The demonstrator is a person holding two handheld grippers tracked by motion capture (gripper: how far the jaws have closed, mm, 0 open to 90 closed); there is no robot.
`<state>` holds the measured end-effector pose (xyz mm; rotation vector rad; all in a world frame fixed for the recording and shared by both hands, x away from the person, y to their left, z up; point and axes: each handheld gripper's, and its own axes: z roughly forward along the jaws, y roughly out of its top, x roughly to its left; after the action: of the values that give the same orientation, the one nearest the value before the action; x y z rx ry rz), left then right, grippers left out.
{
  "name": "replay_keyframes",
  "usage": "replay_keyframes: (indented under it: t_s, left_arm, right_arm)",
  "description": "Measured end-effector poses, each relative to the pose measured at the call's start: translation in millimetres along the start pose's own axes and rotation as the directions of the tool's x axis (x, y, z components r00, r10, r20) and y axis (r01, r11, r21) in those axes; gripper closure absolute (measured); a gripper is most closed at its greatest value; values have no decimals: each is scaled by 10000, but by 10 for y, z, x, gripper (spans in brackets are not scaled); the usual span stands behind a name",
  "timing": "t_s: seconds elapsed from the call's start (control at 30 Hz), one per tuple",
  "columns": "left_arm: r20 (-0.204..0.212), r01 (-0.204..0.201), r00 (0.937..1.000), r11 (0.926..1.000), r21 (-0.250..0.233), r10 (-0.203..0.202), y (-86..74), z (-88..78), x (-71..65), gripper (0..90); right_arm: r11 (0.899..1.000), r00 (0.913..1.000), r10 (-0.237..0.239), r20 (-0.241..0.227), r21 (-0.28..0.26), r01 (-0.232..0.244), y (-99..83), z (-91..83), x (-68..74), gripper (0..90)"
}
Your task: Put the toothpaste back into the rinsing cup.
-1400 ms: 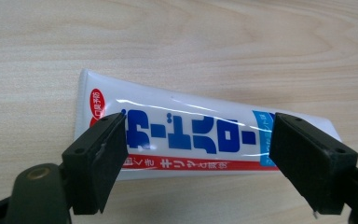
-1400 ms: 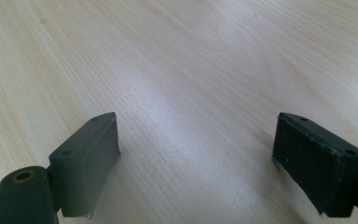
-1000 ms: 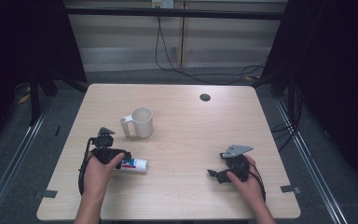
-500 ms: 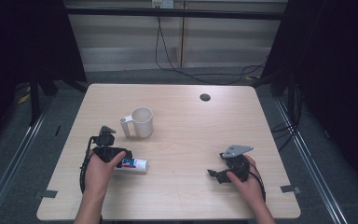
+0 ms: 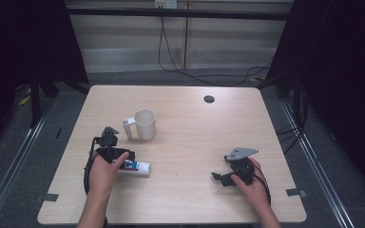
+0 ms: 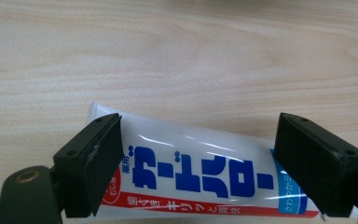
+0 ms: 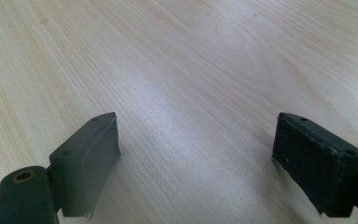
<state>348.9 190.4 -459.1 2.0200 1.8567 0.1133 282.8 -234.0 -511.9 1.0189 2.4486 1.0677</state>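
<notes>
A white toothpaste tube (image 5: 137, 166) with blue lettering and a red stripe lies flat on the wooden table (image 5: 190, 123), near its front left. My left gripper (image 5: 123, 159) hangs over it, open; in the left gripper view the tube (image 6: 196, 175) lies lengthwise between the two spread jaws, which do not press on it. A white mug (image 5: 142, 124) stands upright a little farther back, handle to the left. At the front right my right gripper (image 5: 218, 176) rests low over bare wood, open, with nothing between its fingers (image 7: 86, 163).
A small dark round disc (image 5: 209, 99) sits near the table's far edge. Cables trail on the floor behind the table, and dark curtains stand at both sides.
My left hand has shifted very slightly over the tube. The right gripper, the mug and the tube stay where they were.
</notes>
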Motion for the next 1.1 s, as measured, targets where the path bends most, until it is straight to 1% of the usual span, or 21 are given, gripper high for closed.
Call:
replay_keyframes:
  t_s: [0.1, 0.17, 0.23, 0.3, 0.4, 0.43, 0.47, 0.5, 0.53, 0.57, 0.63, 0.7, 0.73, 0.77, 0.9, 0.93, 0.97, 1.0, 1.03, 1.07, 1.1]
  left_arm:
    - [-102, 1, 9999, 10000, -21, -2, 3, 3, -4, 156]
    - [-95, 16, 10000, 10000, 28, -16, 5, 2, -6, 156]
    - [-110, -99, 9999, 9999, 18, 99, 11, 1, -1, 157]
    - [-97, -96, 9999, 9999, 38, 97, 13, -12, 4, 165]
    - [113, 128, 9999, 9997, 213, -130, -5, -69, 14, 229]
    - [64, 207, 9998, 9992, 334, -209, -22, -91, 12, 239]
    - [7, 194, 9998, 9989, 420, -194, -35, -103, 19, 240]
    - [-30, 380, 9993, 9978, 552, -379, -45, -114, 20, 242]
    - [-33, 451, 9990, 9969, 639, -450, -51, -119, 27, 256]
    - [52, 674, 9977, 9944, 819, -681, -58, -130, 29, 267]
    - [43, 842, 9964, 9920, 939, -849, -58, -132, 14, 272]
    - [-67, 924, 9957, 9909, 977, -922, -46, -128, -5, 271]
    - [-87, 1038, 9946, 9898, 977, -1035, -40, -122, -21, 270]
    - [-86, 1031, 9947, 9887, 1091, -1028, -32, -126, -24, 269]
    - [-234, 1449, 9894, 9832, 1110, -1432, -37, -121, -33, 268]
    - [-179, 1482, 9890, 9820, 1173, -1471, -40, -122, -23, 265]
    - [-122, 1617, 9868, 9795, 1202, -1615, -47, -121, -12, 264]
    - [-117, 1869, 9823, 9748, 1219, -1868, -54, -116, -8, 258]
    - [-78, 1959, 9804, 9710, 1370, -1967, -59, -110, 0, 248]
    - [-43, 2066, 9781, 9682, 1413, -2080, -66, -105, 6, 234]
    - [-39, 2177, 9755, 9629, 1592, -2199, -71, -107, 22, 223]
  right_arm:
    - [10000, 10000, 2, -5, 1, -2, 0, 0, 0, 141]
    - [10000, 10000, -1, 1, -2, 1, 0, 0, 1, 141]
    - [10000, 10000, -6, 4, -4, 6, 0, 0, 1, 141]
    - [10000, 10000, -14, -8, -4, 14, -1, -1, 2, 141]
    - [10000, 10000, -7, -21, -2, 7, -2, -3, 3, 141]
    - [10000, 10000, -4, -20, -2, 4, -2, -3, 3, 141]
    - [10000, 10000, -7, -23, -1, 7, -2, -2, 2, 140]
    - [10000, 10000, -5, -23, 0, 5, -2, -2, 2, 141]
    - [10000, 10000, -6, -23, 1, 6, -2, -2, 2, 141]
    - [10000, 10000, -7, -23, 0, 7, -2, -2, 2, 141]
    - [10000, 10000, -3, -21, 1, 3, -2, -2, 3, 141]
    - [10000, 10000, -6, -19, 0, 6, -2, -3, 3, 141]
    - [10000, 10000, -8, -18, 0, 8, -3, -3, 4, 141]
    - [10000, 10000, -10, -17, -2, 10, -3, -3, 4, 141]
    - [10000, 10000, -7, -18, -1, 7, -2, -3, 3, 141]
    - [10000, 10000, -8, -20, 1, 8, -3, -3, 3, 141]
    - [10000, 10000, -8, -17, -2, 8, -2, -3, 3, 141]
    - [10000, 10000, -6, -20, 1, 6, -2, -3, 3, 141]
    - [10000, 10000, -8, -20, -2, 8, -3, -3, 4, 141]
    - [10000, 10000, -11, -19, -1, 11, -3, -3, 4, 141]
    - [10000, 10000, -8, -19, -1, 8, -3, -3, 4, 141]
